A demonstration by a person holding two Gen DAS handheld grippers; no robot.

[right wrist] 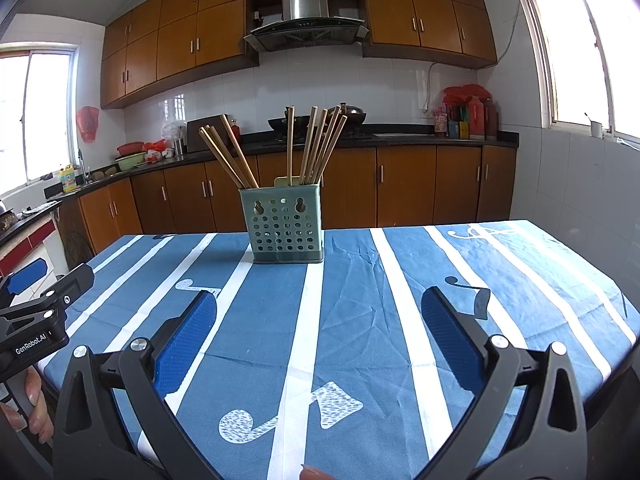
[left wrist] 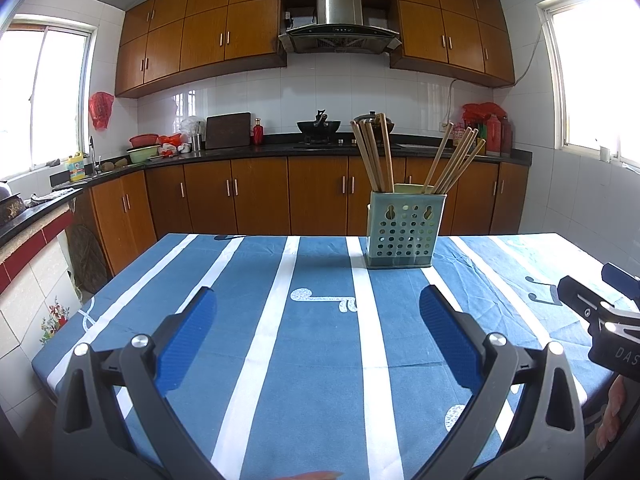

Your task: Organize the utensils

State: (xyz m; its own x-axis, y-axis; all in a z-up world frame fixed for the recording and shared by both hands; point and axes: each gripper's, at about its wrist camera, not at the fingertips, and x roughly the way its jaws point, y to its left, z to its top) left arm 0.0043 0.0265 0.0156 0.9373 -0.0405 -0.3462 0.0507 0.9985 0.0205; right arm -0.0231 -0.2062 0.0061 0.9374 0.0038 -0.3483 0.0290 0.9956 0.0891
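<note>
A pale green perforated utensil holder (left wrist: 403, 232) stands upright at the far side of the table, and it also shows in the right wrist view (right wrist: 285, 227). Several wooden chopsticks (left wrist: 376, 156) lean in two bunches inside it, seen too in the right wrist view (right wrist: 316, 146). My left gripper (left wrist: 318, 304) is open and empty, low over the table, well short of the holder. My right gripper (right wrist: 319, 304) is open and empty, also short of the holder. Each gripper shows at the edge of the other's view: the right (left wrist: 600, 312), the left (right wrist: 44, 312).
The table wears a blue cloth with white stripes (left wrist: 288, 320), (right wrist: 392, 304). Behind it run brown kitchen cabinets and a dark counter (left wrist: 240, 150) with a wok (left wrist: 318, 125), bowls and bottles. Windows on both sides.
</note>
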